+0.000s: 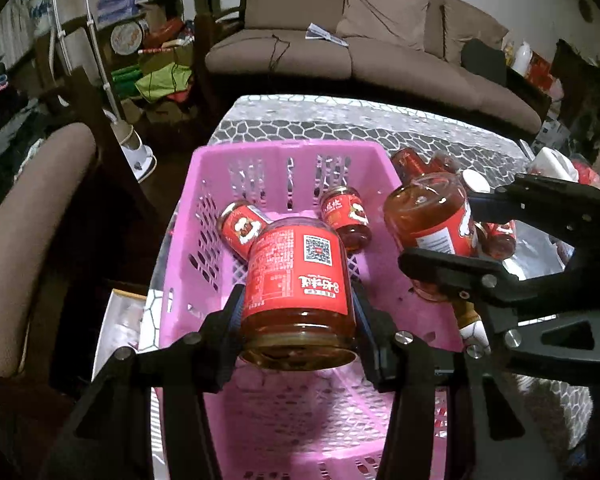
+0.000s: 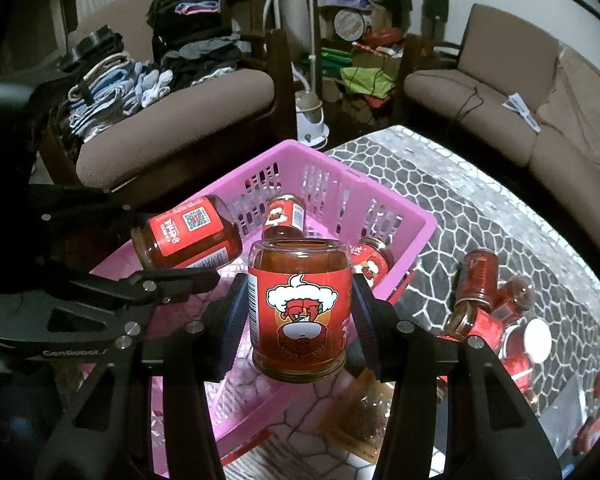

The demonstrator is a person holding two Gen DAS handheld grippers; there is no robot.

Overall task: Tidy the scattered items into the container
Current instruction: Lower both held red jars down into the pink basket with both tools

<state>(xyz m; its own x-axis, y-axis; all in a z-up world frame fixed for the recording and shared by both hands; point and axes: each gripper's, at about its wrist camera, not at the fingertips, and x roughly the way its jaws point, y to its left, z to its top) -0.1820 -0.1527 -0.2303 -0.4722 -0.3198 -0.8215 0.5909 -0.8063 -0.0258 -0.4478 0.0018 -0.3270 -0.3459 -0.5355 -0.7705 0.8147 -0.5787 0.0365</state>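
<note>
Folded laundry (image 2: 148,76) shows only rightward, behind basket (image 2: 340,168).

brown sofa (image 1: 380,40), folded clothes (image 2: 188,52), patterned tablecloth (image 2: 480,200)

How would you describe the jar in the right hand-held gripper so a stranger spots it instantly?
Start at the pink basket on the honeycomb-patterned table. Over its near edge, the right hand-held gripper clamps a red-labelled jar. Unlike the neighbouring jars, its label faces you with a cartoon chilli in a white chef's hat.
</note>
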